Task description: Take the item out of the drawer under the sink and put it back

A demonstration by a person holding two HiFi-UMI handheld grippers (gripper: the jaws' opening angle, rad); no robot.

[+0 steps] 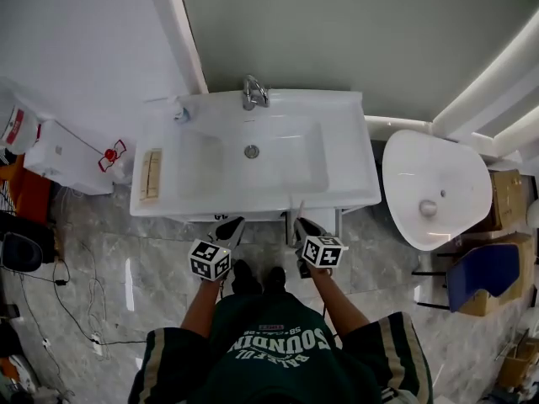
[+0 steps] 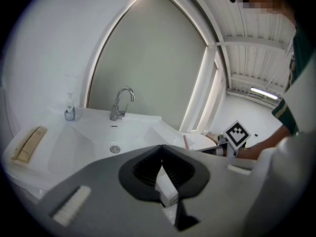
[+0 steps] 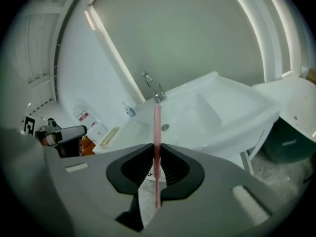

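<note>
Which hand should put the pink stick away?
Right, probably. The right gripper grips the pink stick, while the left gripper is shut and empty.

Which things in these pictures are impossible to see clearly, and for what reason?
- The drawer: hidden below the top of the sink in the head view; in neither gripper view.
- The pink strip in the right hand-held gripper: edge-on in the right gripper view, tiny in the head view; what it is, is unclear.
- The small bottle: its label is too small in every view.
</note>
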